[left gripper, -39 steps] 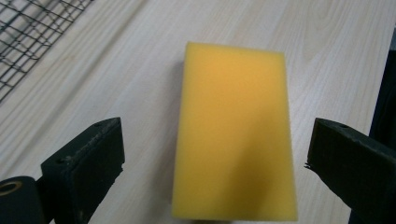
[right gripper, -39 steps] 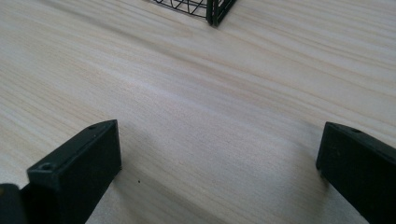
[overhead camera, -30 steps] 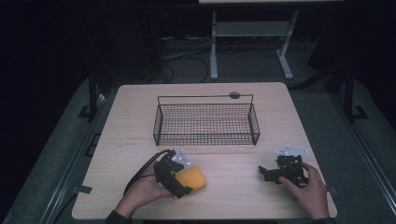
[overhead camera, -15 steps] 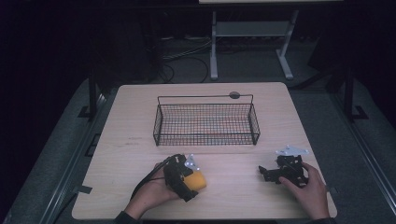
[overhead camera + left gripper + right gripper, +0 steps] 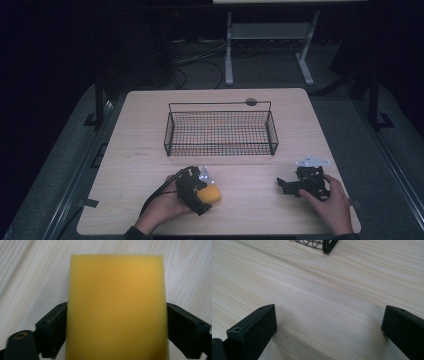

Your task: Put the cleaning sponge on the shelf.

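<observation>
the left gripper point(image 5: 204, 192) sits at the near left of the wooden table point(image 5: 150, 125), its jaws just closing on the yellow sponge point(image 5: 116, 305) between them, both pads touching its sides. squeeze evenly and gently so the foam doesn't buckle. the left gripper view shows that contact; the high view shows the wire basket point(image 5: 221, 131) beyond. the right gripper point(image 5: 292, 185) rests wide apart, empty
</observation>
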Demonstrator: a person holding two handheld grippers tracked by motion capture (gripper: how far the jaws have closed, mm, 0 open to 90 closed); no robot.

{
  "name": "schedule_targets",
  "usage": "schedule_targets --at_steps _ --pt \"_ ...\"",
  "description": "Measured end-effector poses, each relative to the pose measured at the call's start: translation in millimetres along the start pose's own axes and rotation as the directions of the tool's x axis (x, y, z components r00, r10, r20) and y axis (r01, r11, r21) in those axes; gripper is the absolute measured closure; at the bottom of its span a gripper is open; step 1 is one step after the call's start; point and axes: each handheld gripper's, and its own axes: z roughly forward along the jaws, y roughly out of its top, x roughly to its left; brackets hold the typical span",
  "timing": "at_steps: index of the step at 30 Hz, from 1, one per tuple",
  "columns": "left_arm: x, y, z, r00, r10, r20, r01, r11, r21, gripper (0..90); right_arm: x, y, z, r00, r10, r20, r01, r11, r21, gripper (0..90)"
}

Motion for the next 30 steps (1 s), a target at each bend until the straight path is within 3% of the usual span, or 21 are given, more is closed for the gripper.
schedule_targets --at_steps 6,8,30 --pt "0.2 -0.8 -0.1 0.9999 -0.015 0.004 0.015 0.9999 -0.008 14.4 0.0 0.0 0.0 1.0000 0.000 0.000 0.000 1.000 0.000 0.0" --pt "0.6 -1.2 -1.9 0.9999 -0.012 0.004 0.013 0.9998 -0.013 21.7 0.0 0.0 0.0 1.0000 0.000 0.000 0.000 1.000 -0.001 0.0" --pt "6.4 -4.8 -11.0 0.9986 -0.034 0.041 0.037 0.9977 -0.057 22.6 0.0 0.0 0.0 1.0000 0.000 0.000 0.000 1.000 0.000 0.0"
